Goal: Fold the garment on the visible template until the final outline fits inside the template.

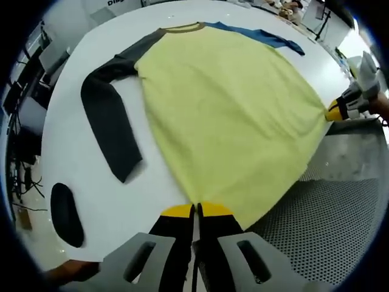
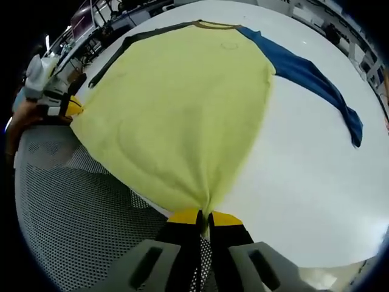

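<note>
While one shirt (image 1: 231, 115) lies flat, two grippers (image 1: 196, 210) (image 2: 205, 216) pinch its hem.

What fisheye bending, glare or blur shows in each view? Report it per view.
Left gripper view: the white table curves strongly toward the rim; the yellow shirt is sharp and evenly lit, and the left gripper is crisp. Right gripper view: the same bending; the table's far side is bright, near glare; the perforated surface stays sharp; the right gripper is clear.
</note>
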A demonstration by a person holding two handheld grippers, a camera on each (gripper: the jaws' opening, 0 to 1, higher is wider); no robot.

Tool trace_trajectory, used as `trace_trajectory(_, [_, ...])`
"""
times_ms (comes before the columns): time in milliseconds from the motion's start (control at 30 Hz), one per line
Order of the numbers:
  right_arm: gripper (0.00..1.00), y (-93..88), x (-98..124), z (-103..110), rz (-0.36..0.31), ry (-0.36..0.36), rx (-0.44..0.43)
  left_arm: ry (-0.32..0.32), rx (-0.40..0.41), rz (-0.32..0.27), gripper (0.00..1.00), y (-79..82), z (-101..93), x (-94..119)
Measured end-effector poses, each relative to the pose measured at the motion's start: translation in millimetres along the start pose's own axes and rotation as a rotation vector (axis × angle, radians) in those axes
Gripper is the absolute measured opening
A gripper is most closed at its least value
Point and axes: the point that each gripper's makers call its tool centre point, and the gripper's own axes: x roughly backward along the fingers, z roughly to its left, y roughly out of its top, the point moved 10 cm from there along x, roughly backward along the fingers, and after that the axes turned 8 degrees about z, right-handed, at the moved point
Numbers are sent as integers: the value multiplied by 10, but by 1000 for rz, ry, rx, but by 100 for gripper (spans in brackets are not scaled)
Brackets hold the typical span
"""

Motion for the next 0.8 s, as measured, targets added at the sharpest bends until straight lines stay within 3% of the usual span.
trace_trajectory(267, [1, -9, 21, -2, -11, -6, 6, -62, 46, -107, 0, 3, 23, 135])
trace_trajectory(800, [6, -22, -5, -32, -19, 1, 13, -49, 0, -45, 2, -32, 0, -30])
